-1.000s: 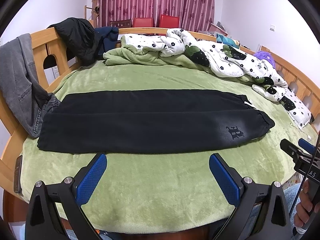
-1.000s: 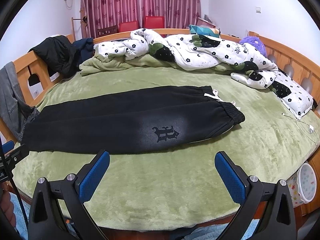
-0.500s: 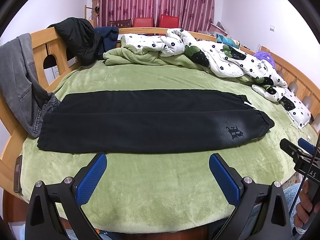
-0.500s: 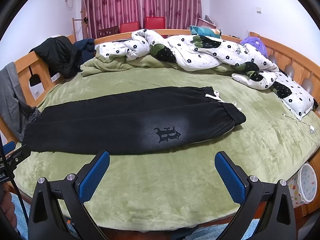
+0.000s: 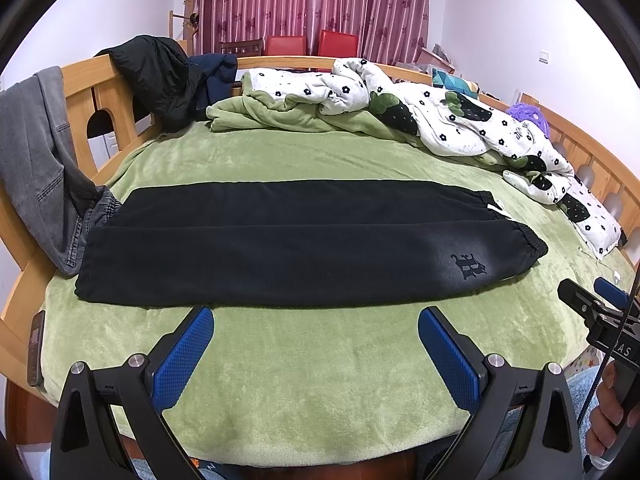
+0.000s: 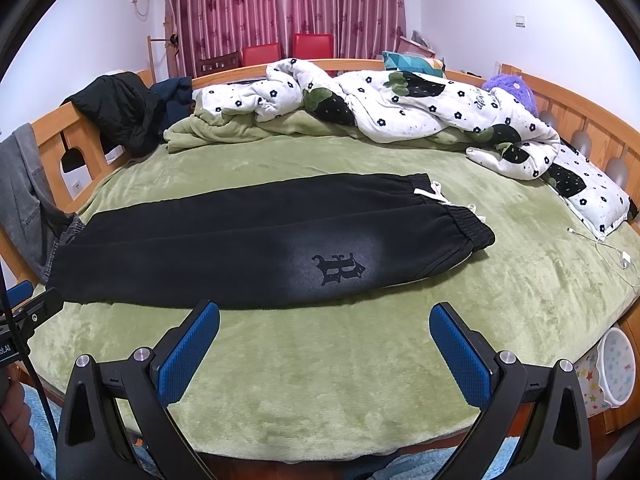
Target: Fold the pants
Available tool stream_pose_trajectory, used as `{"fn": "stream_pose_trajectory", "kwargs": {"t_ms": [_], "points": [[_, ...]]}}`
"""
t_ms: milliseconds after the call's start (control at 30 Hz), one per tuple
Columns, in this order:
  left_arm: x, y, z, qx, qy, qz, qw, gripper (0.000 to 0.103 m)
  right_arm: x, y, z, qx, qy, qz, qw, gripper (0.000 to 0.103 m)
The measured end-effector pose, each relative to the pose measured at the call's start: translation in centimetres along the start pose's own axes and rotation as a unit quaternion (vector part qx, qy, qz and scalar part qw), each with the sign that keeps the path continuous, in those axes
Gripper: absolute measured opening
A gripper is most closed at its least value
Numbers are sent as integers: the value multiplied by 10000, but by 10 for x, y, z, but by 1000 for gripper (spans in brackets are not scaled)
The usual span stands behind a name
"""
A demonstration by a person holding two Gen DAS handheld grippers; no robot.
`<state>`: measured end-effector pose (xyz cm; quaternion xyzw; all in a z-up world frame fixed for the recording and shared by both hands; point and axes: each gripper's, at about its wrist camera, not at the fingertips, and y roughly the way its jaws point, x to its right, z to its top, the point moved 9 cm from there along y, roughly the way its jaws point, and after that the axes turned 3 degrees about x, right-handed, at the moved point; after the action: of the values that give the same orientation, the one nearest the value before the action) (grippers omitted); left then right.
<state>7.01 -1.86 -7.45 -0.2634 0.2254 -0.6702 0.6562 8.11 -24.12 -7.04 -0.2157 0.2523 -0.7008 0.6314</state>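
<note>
Black pants (image 5: 288, 244) lie flat across the green bed, one leg folded over the other, waistband with white drawstring at the right and cuffs at the left. A dark letter emblem (image 6: 338, 270) marks the near side by the waist. My left gripper (image 5: 316, 344) hovers open over the blanket just in front of the pants' near edge, empty. My right gripper (image 6: 324, 342) is open too, empty, in front of the emblem. Each gripper shows at the edge of the other's view: the right gripper (image 5: 596, 308) and the left gripper (image 6: 28, 308).
Grey jeans (image 5: 36, 160) and a black jacket (image 5: 160, 76) hang on the wooden bed frame (image 5: 86, 96) at left. A flowered white quilt (image 6: 400, 104) is bunched along the back. A white charging cable (image 6: 608, 248) lies at right. A phone (image 5: 36, 346) rests on the left rail.
Both grippers have drifted very slightly; the pants have not moved and both grippers stay open.
</note>
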Motion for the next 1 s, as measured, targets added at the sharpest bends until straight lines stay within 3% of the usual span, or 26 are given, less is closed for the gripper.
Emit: {"fn": "stream_pose_trajectory", "kwargs": {"t_ms": [1000], "points": [[-8, -12, 11, 99, -94, 115, 9998, 103, 1, -3, 2, 31, 9, 33, 10000, 103]]}}
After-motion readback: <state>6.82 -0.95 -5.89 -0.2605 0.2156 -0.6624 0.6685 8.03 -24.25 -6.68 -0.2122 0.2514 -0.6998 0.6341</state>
